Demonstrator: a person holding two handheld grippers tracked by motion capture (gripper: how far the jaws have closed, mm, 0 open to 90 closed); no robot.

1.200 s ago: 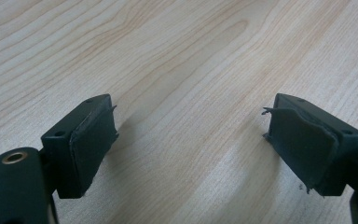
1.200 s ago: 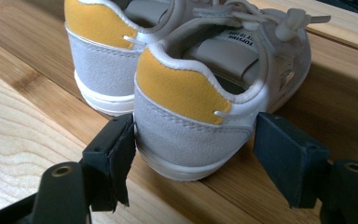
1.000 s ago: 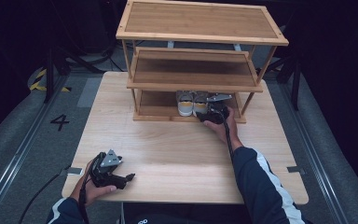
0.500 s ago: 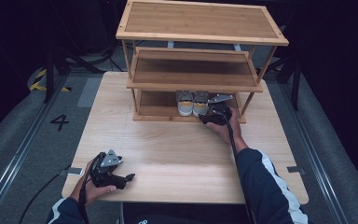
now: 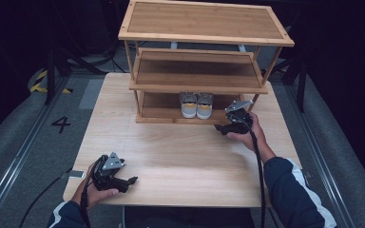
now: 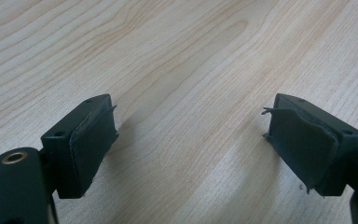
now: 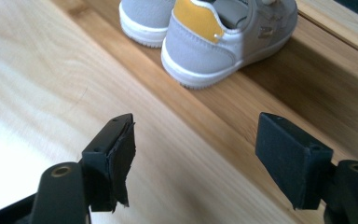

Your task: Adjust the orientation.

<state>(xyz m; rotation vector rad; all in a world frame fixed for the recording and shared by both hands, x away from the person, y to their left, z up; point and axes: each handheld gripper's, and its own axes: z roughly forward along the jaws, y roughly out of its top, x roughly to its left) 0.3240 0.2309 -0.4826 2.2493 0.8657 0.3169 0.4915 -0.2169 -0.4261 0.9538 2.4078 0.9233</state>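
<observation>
The pair of small grey shoes [image 5: 196,105] stands side by side on the bottom shelf of the wooden rack [image 5: 204,38], heels with yellow tabs facing the person. Just to their right, off the shelf's front edge, the right tool [image 5: 225,129] hangs spread and empty. The left tool [image 5: 132,181] rests near the front-left corner of the worktop [image 5: 180,152], spread, gripping nothing.

A three-tier rack [image 5: 204,57] stands at the far middle of the tabletop [image 5: 180,152]. On the rack's bottom shelf sits a pair of shoes [image 5: 196,105]. The right claw [image 5: 224,129] hovers just before the rack's right end; the left claw [image 5: 132,180] lies well before its left end.
</observation>
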